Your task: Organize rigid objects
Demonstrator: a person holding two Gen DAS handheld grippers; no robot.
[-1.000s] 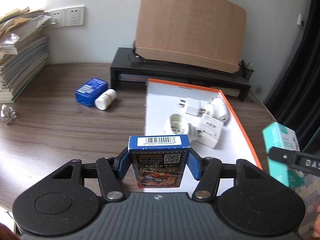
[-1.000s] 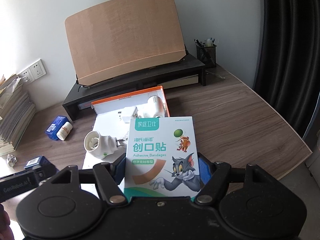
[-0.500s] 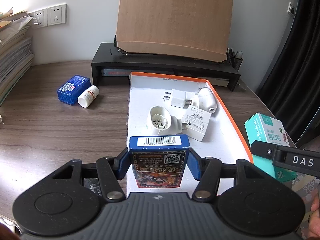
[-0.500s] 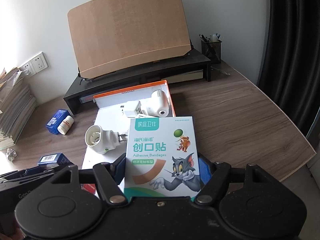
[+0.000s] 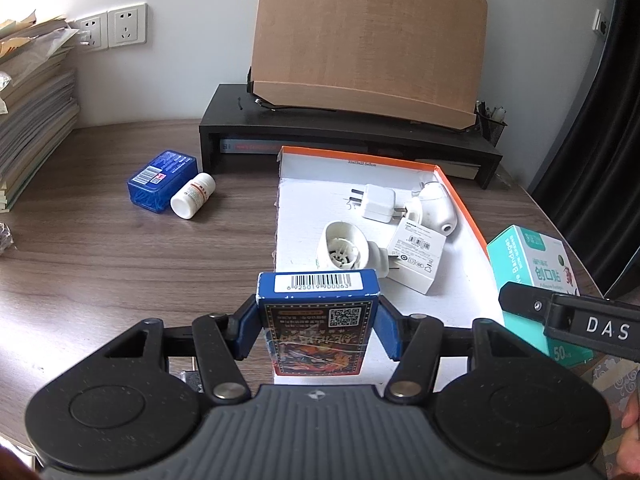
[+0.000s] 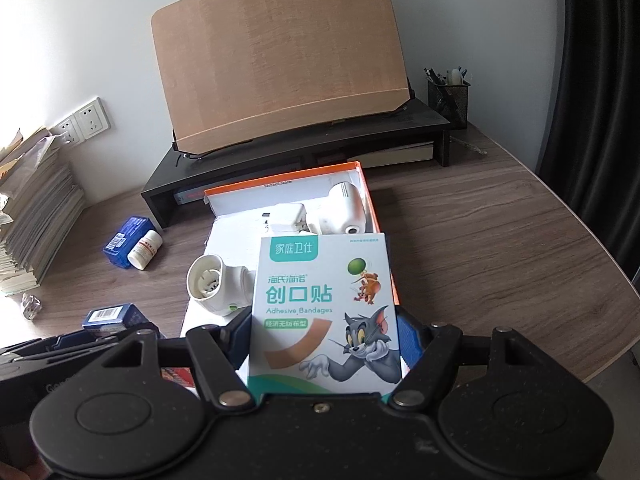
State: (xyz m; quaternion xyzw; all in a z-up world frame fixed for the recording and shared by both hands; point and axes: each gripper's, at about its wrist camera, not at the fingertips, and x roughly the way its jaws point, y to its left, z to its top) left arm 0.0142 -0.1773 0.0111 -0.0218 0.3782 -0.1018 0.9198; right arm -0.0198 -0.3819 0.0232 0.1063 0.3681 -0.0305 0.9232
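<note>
My left gripper (image 5: 319,330) is shut on a blue card box (image 5: 316,304) with a barcode on top, held upright over the near end of the white tray with an orange rim (image 5: 312,184). Pressed between the pads of my right gripper (image 6: 325,336) is a teal and white adhesive bandage box (image 6: 324,280), also shown at the tray's right side (image 5: 532,272). In the tray lie a white charger plug (image 5: 378,202), a round white plug-in device (image 5: 344,244), a small white carton (image 5: 418,254) and a white rounded device (image 5: 436,210).
Left of the tray on the wooden desk lie a blue plastic box (image 5: 162,176) and a white pill bottle (image 5: 192,196). Behind it stands a black riser (image 5: 348,136) bearing a wooden board (image 5: 368,40). Paper stacks (image 5: 32,100) fill the left; a pen holder (image 6: 448,98) stands back right.
The left wrist view has levelled out over the tray's near end. The bandage box in my right gripper has come further in from the right toward the tray. Both grips are unchanged.
</note>
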